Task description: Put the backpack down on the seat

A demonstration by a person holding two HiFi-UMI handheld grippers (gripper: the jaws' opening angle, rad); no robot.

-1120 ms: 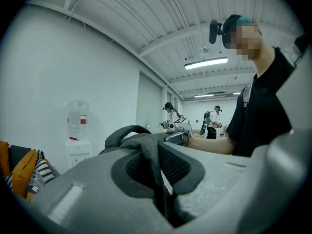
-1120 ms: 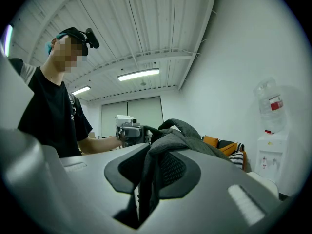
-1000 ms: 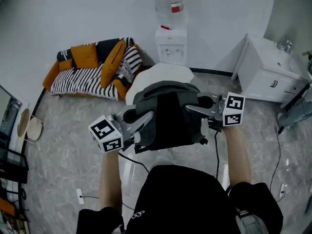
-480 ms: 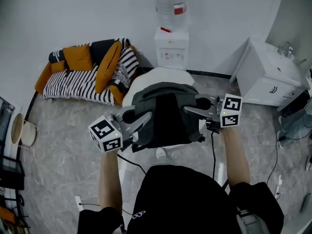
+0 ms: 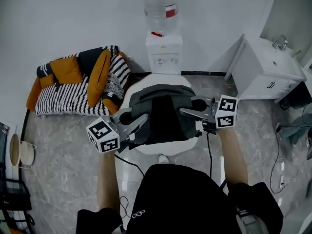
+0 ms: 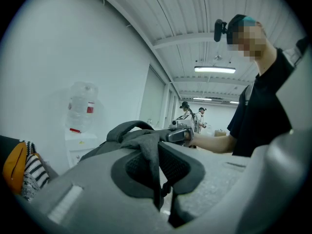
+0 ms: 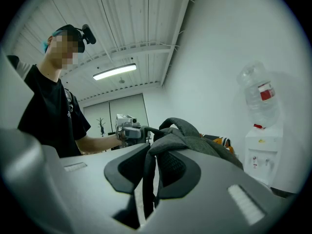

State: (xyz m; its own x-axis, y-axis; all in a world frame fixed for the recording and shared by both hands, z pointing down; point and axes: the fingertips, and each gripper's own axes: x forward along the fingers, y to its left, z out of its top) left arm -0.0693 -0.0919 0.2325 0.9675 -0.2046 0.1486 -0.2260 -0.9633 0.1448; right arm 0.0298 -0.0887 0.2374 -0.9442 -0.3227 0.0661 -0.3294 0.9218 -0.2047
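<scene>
A grey and black backpack point(image 5: 163, 112) hangs between my two grippers, right over a round white seat point(image 5: 130, 92). My left gripper point(image 5: 135, 126) holds its left side and my right gripper point(image 5: 187, 112) its right side, both about level. In the left gripper view the jaws point(image 6: 158, 172) are shut on a grey strap point(image 6: 147, 147) that runs between the pads. The right gripper view shows the same: jaws point(image 7: 151, 172) shut on a grey strap point(image 7: 146, 179), with the backpack's bulk point(image 7: 197, 141) beyond. Whether the backpack's underside touches the seat is hidden.
A striped sofa with orange cushions point(image 5: 73, 87) stands at the left against the wall. A water dispenser point(image 5: 163, 52) is just behind the seat and a white cabinet point(image 5: 265, 72) at the right. A cable point(image 5: 210, 152) trails on the floor. Other people point(image 6: 192, 113) stand far off.
Both grippers and the backpack have moved forward toward the wall together. The seat now lies under the backpack, and the sofa and dispenser are closer. Both grips are unchanged.
</scene>
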